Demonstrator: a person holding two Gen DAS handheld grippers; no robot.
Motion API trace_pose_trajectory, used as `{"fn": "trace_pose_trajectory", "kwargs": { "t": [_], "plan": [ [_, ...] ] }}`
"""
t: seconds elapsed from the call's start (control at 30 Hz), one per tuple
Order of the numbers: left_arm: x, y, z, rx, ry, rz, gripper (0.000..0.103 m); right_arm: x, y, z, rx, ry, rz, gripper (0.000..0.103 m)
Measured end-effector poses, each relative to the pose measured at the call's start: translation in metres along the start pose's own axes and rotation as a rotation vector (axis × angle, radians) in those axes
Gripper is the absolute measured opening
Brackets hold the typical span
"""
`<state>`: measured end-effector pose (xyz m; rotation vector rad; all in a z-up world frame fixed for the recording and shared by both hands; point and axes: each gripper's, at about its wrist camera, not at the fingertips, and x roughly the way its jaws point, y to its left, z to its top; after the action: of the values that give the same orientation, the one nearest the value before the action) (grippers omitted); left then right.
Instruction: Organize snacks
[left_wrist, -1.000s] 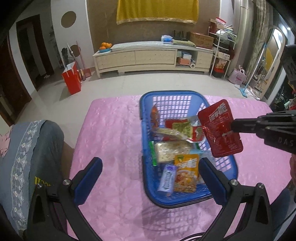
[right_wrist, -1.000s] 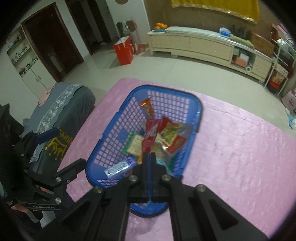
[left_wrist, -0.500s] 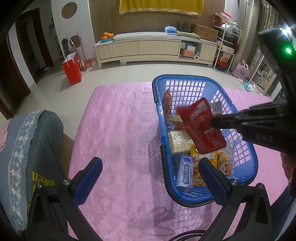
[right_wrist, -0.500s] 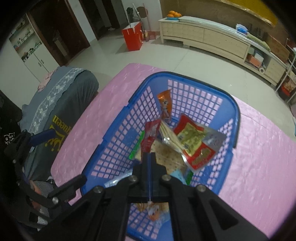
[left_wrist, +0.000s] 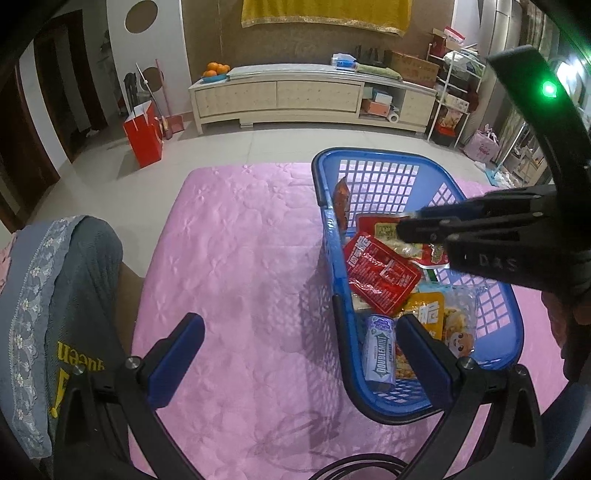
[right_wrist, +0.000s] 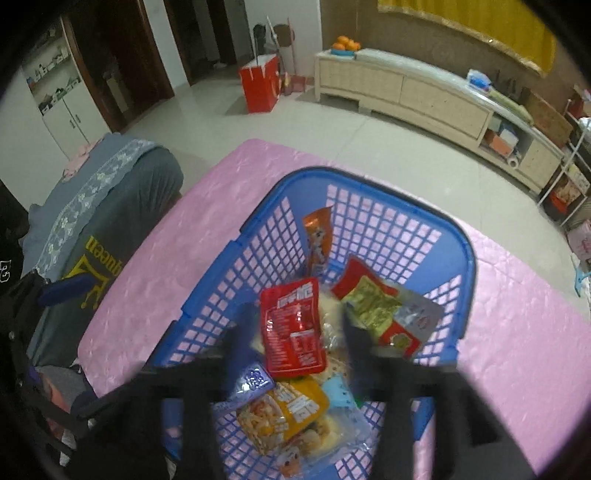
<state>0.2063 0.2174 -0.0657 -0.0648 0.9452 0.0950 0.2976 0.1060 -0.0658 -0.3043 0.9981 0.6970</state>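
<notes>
Red foil snack pouch (right_wrist: 293, 326) lying atop the other packets in the blue basket (right_wrist: 467, 254) near the tabletop's far right edge: light, limp, slick, best pinched at a sealed edge. Right hand-held gripper (right_wrist: 299, 325), jaws just opened, straddles it without pressing; left hand-held gripper (left_wrist: 295, 343) spread, empty.

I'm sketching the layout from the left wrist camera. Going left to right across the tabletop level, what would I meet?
Grey embroidered fabric with yellow lettering → bare pink quilted tablecloth → blue plastic lattice basket → red foil snack packet → black right gripper, open over the basket.
</notes>
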Motion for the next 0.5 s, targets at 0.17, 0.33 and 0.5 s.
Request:
{"fn": "trace_pose_trajectory", "kwargs": {
  "t": [0.17, 0.33, 0.5],
  "plan": [
    [-0.014, -0.005, -0.007, -0.011, -0.045, -0.014, 0.103, -0.023, -0.003, -0.01, -0.014, -0.048, -0.016, 0.079],
    [-0.037, -0.012, -0.014, -0.022, -0.116, -0.011, 0.103, -0.053, -0.001, -0.034, -0.069, -0.096, -0.125, 0.08],
    [-0.073, -0.018, -0.032, -0.075, -0.22, -0.038, 0.103, -0.092, -0.006, -0.076, -0.021, -0.18, -0.16, 0.09]
  ]
}}
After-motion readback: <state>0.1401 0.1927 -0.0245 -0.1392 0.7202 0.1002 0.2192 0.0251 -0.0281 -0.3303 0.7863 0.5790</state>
